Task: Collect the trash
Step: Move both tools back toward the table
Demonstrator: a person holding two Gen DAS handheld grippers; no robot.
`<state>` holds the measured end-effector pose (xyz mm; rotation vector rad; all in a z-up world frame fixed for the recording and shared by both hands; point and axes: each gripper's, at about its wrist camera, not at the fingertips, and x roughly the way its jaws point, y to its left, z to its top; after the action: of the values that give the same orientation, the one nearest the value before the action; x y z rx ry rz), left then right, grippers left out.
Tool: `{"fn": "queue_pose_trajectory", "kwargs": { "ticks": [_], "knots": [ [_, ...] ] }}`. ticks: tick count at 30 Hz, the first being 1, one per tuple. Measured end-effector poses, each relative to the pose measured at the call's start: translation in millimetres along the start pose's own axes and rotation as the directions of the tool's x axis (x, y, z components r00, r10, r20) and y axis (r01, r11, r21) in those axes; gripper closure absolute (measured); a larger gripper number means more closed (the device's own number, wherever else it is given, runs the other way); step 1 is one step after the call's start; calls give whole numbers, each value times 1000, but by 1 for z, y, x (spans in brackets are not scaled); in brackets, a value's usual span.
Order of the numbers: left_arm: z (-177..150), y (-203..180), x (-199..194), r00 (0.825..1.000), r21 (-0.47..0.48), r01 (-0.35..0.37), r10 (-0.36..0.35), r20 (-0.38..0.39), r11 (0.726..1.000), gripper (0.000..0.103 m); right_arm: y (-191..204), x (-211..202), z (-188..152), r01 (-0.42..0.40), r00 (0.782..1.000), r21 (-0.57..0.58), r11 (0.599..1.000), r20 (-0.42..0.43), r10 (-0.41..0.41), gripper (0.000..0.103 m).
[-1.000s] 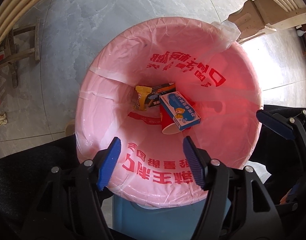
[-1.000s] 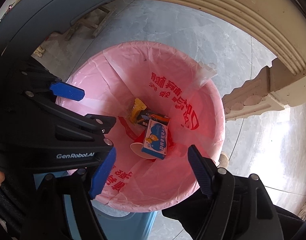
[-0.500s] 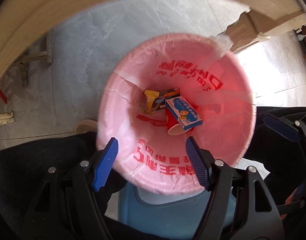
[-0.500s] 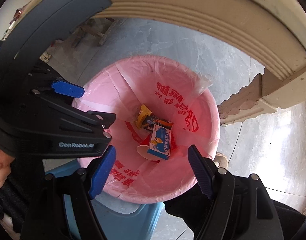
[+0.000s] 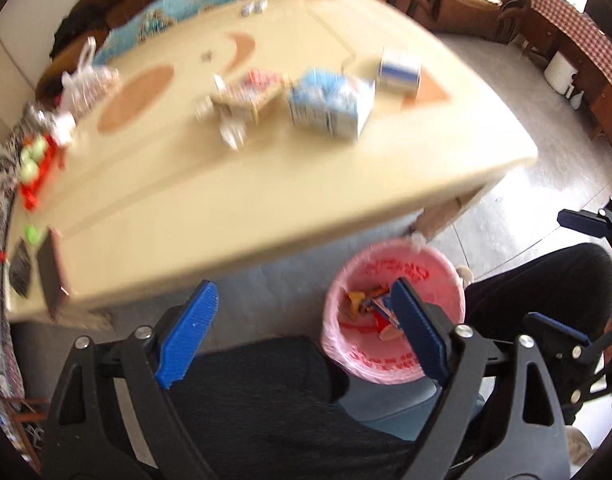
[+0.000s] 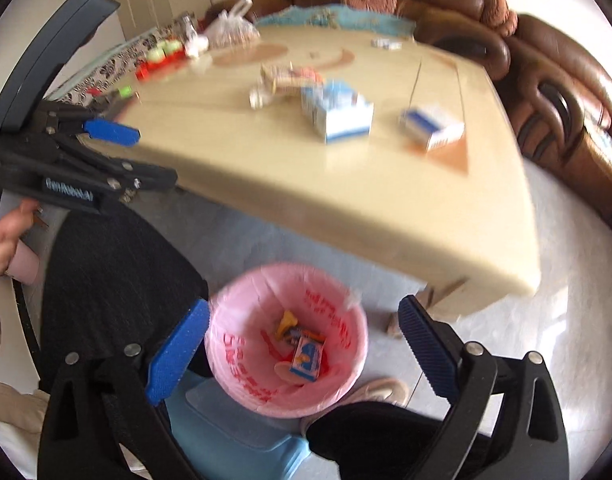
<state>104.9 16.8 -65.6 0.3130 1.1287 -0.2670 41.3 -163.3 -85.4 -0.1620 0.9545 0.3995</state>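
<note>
The pink-lined bin [image 5: 348,364] [image 6: 234,384] stands on the floor below both grippers, beside the table's front edge. In it lie a blue-and-white box [image 6: 308,356], a yellow wrapper [image 6: 286,322] and a paper cup [image 6: 284,372]. On the cream table [image 5: 226,200] [image 6: 346,200] rest a blue-white carton [image 5: 330,104] [image 6: 338,114], a smaller blue-white box [image 5: 400,70] [image 6: 434,126] and crumpled packaging [image 5: 246,100] [image 6: 282,78]. My left gripper [image 5: 302,300] and right gripper [image 6: 304,312] hang high over the bin, jaws opening, nothing between them.
A person's dark-trousered legs [image 5: 266,400] [image 6: 118,272] flank the bin, with a shoe [image 6: 378,390] beside it. A plastic bag [image 5: 86,80] [image 6: 232,28] and red-green items [image 5: 36,164] [image 6: 162,54] crowd the table's far left. A brown sofa [image 6: 566,80] runs behind.
Both grippers rose well above the bin, which now looks small. The table top and its litter came into view. Both pairs of jaws spread wider.
</note>
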Motion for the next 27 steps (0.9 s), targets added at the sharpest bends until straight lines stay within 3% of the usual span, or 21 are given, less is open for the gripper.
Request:
{"fn": "queue_pose_trajectory", "kwargs": {
  "ticks": [5, 8, 11, 19, 27],
  "knots": [
    [56, 21, -58, 999, 96, 7, -12, 47, 995, 11, -10, -50, 53, -15, 997, -58, 998, 70, 19, 7],
    [86, 27, -71, 999, 147, -31, 24, 47, 989, 11, -20, -72, 85, -37, 994, -69, 997, 97, 43, 7],
    [111, 38, -73, 1000, 172, -1, -1, 14, 985, 11, -27, -87, 114, -47, 990, -71, 996, 130, 56, 7],
    [157, 51, -42, 998, 217, 15, -1, -66, 976, 11, -41, -97, 167, -57, 982, -95, 994, 172, 73, 7],
    [183, 48, 7, 990, 267, 29, 10, -143, 963, 11, -50, -62, 190, -61, 988, -109, 992, 136, 76, 7]
  ]
}}
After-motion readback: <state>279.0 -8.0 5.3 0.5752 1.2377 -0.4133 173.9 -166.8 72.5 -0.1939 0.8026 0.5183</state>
